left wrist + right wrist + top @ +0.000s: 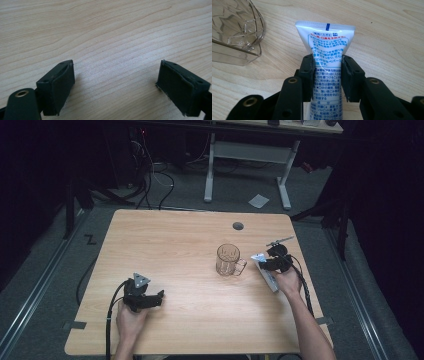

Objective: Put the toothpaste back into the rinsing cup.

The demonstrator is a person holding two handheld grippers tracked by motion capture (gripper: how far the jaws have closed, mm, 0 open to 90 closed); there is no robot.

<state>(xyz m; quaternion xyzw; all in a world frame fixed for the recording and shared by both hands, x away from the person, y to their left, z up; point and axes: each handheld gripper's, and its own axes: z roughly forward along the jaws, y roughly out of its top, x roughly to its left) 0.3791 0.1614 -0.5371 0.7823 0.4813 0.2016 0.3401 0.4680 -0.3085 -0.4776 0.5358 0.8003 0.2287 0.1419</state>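
Note:
A white tube [325, 57] with blue print is clamped between the jaws of my right gripper [327, 72], its flat crimped end pointing away from me. From above, the tube [265, 270] and right gripper [267, 265] sit near the table's right edge, just right of a clear glass mug [227, 260] whose handle points toward them. The mug's [234, 30] faceted wall and handle fill the upper left corner of the right gripper view. My left gripper [160, 297] rests low over bare wood at the front left, jaws wide apart [116, 82] with nothing between them.
The wooden table [175, 245] has a grey cable hole [238, 226] near its far edge. Beyond it stand a white desk frame [245, 155] and floor cables [155, 175]. A paper scrap [258, 200] lies on the floor.

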